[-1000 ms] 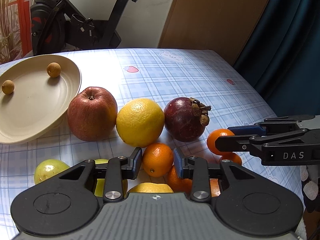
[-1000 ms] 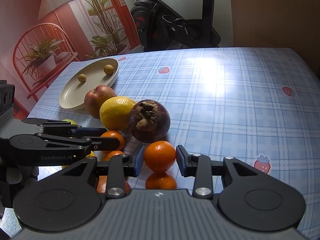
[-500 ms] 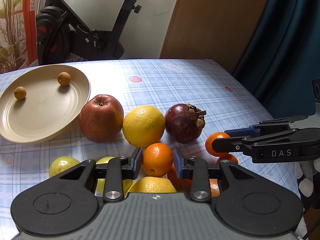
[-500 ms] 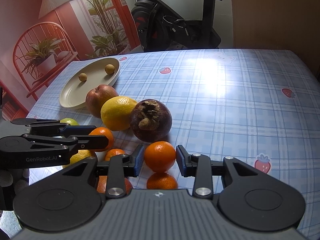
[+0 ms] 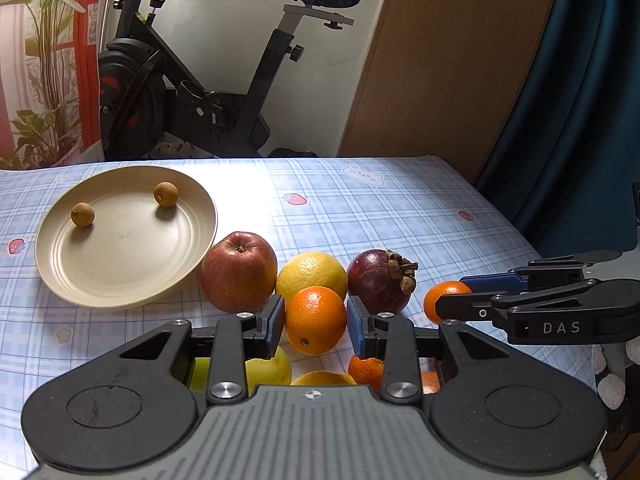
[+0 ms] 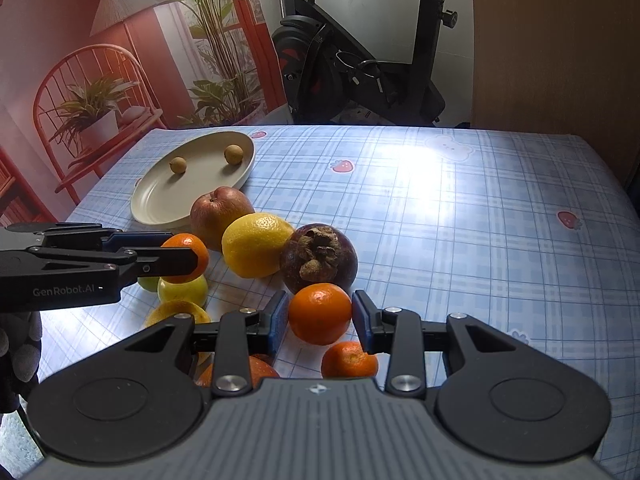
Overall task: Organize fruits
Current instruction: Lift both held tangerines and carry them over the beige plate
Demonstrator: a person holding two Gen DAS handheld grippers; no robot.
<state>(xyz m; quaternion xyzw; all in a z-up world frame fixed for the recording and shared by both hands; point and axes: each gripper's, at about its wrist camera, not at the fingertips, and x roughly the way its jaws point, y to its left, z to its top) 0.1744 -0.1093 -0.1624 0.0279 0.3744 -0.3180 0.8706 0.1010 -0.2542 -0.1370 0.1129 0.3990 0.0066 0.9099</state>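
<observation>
Change: the left gripper (image 5: 316, 320) has lifted with its mandarin (image 5: 315, 319); the plate (image 5: 192, 268) and fruit row now sit lower and farther off in its view. The right gripper (image 6: 320, 314) has barely shifted.
Left jaws: nearly closed, blue pads pressing a glossy, dimpled orange mandarin, held above the table.
Right jaws: likewise clamped on a second mandarin (image 6: 320, 313).
Fruits: round red apple (image 5: 239, 271), pebbly yellow orange (image 5: 312, 270), dark purple mangosteen (image 5: 378, 280) with a dry brown cap, in a row beside the plate.
Plate: smooth beige, holding two small brown longans (image 5: 83, 214).
Table: blue plaid cloth (image 5: 380, 208); more citrus lies under the grippers.
</observation>
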